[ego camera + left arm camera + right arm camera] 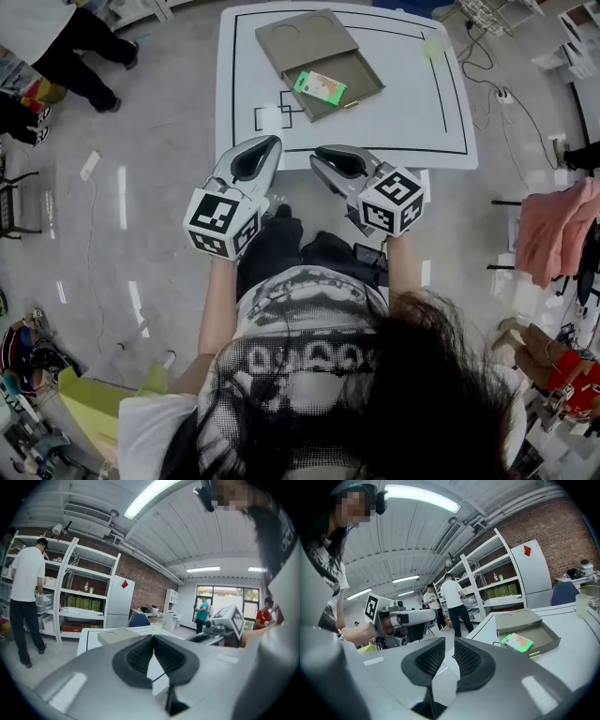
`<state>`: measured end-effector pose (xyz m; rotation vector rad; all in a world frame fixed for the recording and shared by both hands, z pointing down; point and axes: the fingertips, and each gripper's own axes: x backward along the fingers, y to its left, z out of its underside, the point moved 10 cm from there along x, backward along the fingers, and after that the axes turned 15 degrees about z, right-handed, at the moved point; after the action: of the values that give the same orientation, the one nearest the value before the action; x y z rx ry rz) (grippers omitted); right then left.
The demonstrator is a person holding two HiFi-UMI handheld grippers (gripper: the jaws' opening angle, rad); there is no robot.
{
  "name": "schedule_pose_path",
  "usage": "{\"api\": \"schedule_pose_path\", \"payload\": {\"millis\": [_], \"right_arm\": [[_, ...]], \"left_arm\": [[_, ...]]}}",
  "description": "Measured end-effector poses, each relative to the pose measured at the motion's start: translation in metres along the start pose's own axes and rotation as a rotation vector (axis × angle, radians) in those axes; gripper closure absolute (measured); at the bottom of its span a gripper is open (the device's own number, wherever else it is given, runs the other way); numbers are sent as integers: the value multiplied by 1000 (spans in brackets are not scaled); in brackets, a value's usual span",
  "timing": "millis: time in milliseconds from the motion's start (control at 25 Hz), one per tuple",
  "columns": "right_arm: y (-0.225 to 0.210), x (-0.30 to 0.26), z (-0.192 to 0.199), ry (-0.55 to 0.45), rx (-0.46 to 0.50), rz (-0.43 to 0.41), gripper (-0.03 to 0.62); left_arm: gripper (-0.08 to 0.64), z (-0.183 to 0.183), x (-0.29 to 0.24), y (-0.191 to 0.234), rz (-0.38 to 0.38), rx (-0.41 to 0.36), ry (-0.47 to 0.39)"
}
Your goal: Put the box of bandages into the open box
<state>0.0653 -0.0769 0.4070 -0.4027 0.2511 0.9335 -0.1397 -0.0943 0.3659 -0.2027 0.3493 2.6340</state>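
The left gripper [273, 142] is hovering short of the white table [412, 112], near the person's body, its jaws resting together at the tips with nothing between them. Farther along, the flat cardboard open box [361, 75] is lying on the table with its lid folded back, and the green box of bandages [320, 87] is already sitting inside its tray, towards the near edge. The right gripper [320, 156] is hanging just beside the left one, also off the table, its jaws standing a narrow slit apart and gripping nothing. Judging by this, the placing itself is looking finished: the bandages are resting in the box and neither tool is touching anything, so nothing is seeming to remain
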Motion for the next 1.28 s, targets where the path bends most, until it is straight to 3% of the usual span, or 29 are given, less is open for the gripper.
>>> {"api": "schedule_pose_path", "payload": {"millis": [200,400,600,1280], "right_arm": [[0,45,13,-25,0,-40,534],[-2,78,24,-45,-14,-68,591],[-4,104,34,-55,-24,-90,591],[-9,145,39,-116,27,-125,592]], "left_arm": [[560,2,-3,-49,-41,-2,-17],[560,11,-6,-96,-61,-2,-25],[560,20,-10,-131,-84,-1,-24],[560,32,-23,-177,-125,-12,-22]]}}
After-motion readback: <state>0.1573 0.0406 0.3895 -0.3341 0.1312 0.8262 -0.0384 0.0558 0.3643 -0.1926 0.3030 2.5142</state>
